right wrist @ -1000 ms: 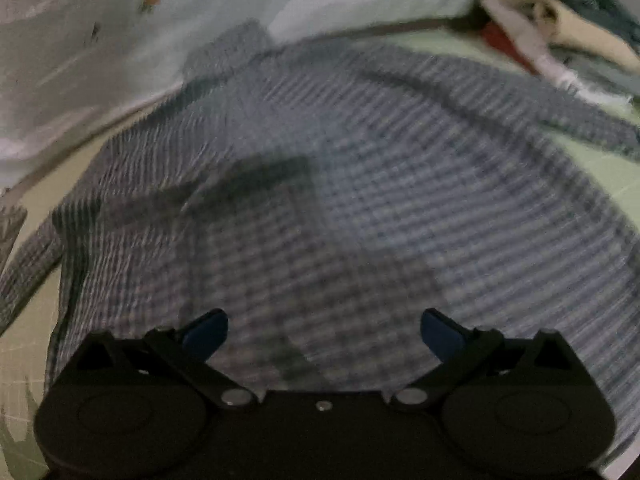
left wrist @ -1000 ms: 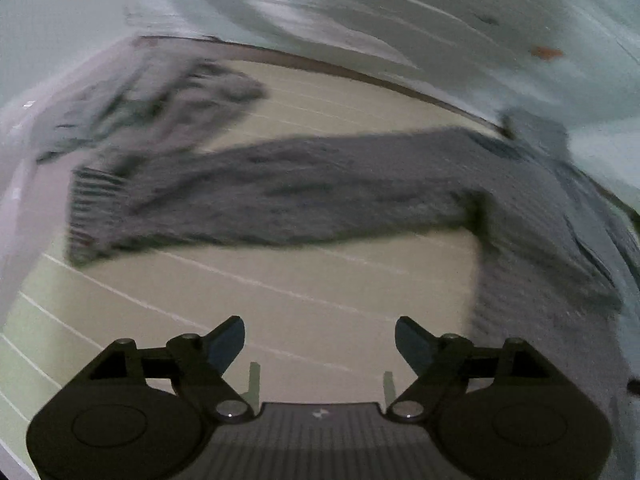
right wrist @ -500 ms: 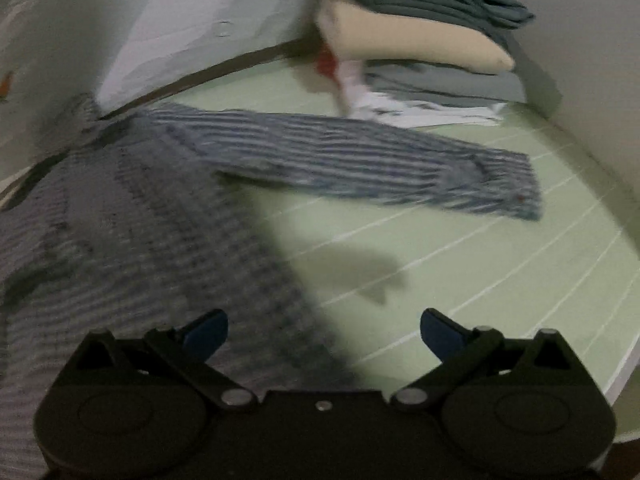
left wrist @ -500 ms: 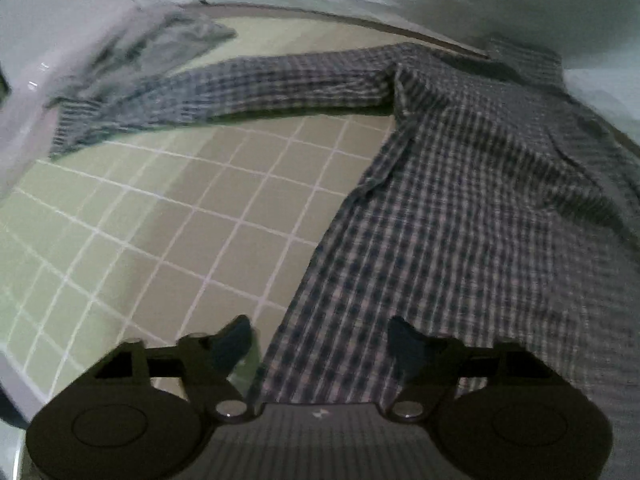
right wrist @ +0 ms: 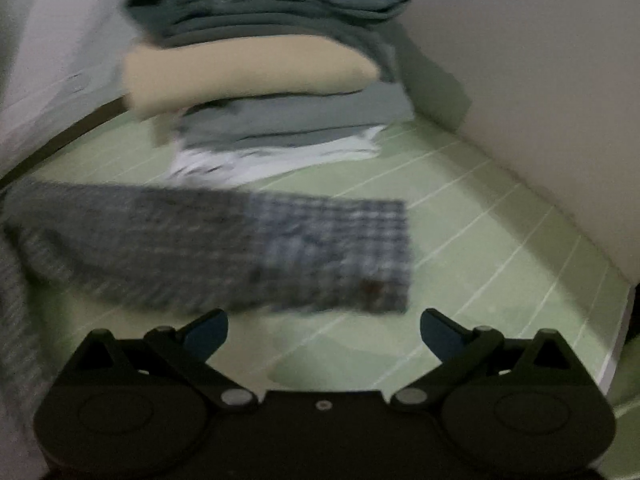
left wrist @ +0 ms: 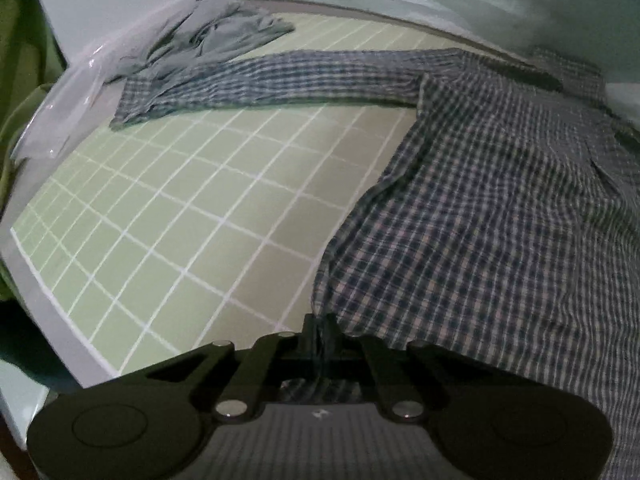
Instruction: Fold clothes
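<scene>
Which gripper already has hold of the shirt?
The left gripper: its jaws are shut on the shirt hem. The right gripper is open, holding nothing.

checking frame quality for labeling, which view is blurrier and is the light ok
Right wrist view: motion blur smears the plaid sleeve and the folded stack, dim overall, right gripper sharp. Left wrist view: plaid shirt and grid mat fairly crisp, fisheye bends the grid lines, corners dark.

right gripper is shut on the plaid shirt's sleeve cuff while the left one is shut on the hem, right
Not quite. The right wrist view shows the right gripper open, just short of the sleeve cuff. The left gripper is shut on the plaid shirt hem, as you said.
</scene>
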Tool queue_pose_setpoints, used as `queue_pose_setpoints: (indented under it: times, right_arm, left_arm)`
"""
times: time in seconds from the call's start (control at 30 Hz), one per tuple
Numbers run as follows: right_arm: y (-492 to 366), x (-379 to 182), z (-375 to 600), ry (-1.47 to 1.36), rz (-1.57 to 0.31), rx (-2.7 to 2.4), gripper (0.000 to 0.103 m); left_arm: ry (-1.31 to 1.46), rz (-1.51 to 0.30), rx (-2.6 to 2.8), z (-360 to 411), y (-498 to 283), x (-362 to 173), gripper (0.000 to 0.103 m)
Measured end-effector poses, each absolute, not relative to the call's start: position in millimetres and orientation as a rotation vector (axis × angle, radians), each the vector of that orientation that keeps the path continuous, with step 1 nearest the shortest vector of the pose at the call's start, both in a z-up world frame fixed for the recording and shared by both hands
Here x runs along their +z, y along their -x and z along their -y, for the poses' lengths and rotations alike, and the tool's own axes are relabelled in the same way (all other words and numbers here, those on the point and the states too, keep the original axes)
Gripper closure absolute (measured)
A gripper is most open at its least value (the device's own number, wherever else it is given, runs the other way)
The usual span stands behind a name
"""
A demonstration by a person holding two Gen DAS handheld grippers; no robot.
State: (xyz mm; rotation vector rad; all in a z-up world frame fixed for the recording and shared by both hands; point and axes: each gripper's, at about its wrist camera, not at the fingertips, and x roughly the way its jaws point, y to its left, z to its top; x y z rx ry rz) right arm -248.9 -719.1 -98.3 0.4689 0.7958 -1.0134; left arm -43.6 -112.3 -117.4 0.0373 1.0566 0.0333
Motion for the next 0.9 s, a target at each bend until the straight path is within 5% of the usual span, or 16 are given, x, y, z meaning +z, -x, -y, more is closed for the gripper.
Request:
queue_pose_setpoints:
  times: [0.7, 0.9]
  right_arm:
    - [253, -113, 778, -0.355, -0.928, -1.291, 0.002]
    - [235, -100, 747, -0.328, -0.914, -1.250, 0.002]
  left_arm:
    - [-0.015, -1.178, 0.066, 104, 43, -114, 0.093]
    - [0.011, -1.206, 0.030, 91, 36, -113, 0.049]
